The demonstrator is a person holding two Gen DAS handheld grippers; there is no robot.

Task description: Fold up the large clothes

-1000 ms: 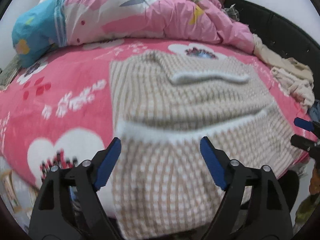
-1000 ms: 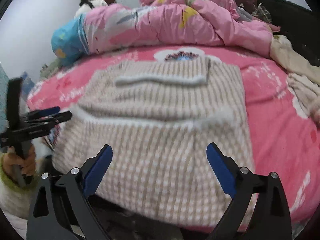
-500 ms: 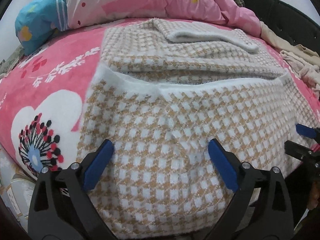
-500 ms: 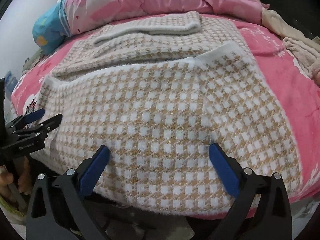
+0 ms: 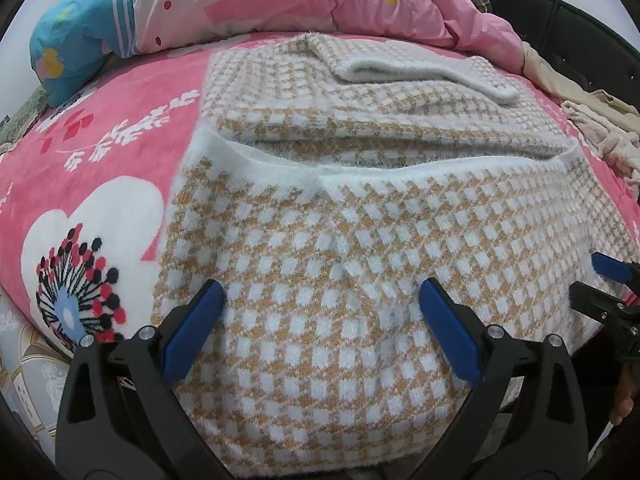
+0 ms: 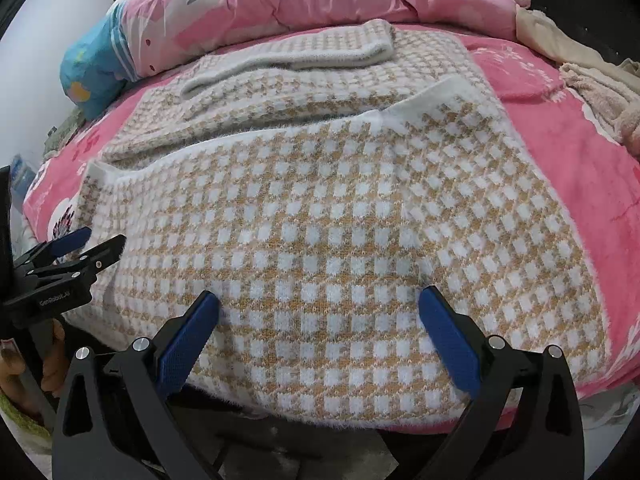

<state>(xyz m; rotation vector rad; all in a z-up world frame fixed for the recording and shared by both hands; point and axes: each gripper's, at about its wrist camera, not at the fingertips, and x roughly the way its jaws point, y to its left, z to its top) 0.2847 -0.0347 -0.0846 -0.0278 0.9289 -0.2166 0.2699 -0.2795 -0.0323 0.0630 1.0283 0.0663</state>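
Fuzzy knit sweater in a tan-and-white houndstooth check (image 5: 360,248), with plain white ribbed bands at hem and cuff, lies flat on the pink plush bed blanket printed with white flowers (image 5: 92,152). Lower part is doubled up over the body; white hem band (image 5: 400,168) runs straight across the middle. One sleeve is laid crosswise near the top, its white cuff (image 6: 312,56) pointing right in the right wrist view. Near edge of the knit droops over the bed's front edge.

Left gripper (image 5: 322,320): black frame, blue pads, jaws spread wide, nothing between them, poised low over the near left portion of the sweater. Right gripper (image 6: 319,322): same build, jaws equally wide and empty, over the near right portion. Whether either pad tip touches the nap cannot be told from these angles.

Behind the sweater: a bunched pink quilt with a blue end (image 5: 260,4). Far right: crumpled beige clothes (image 6: 592,80) on the blanket. Dark headboard-like panel (image 5: 580,40) beyond.
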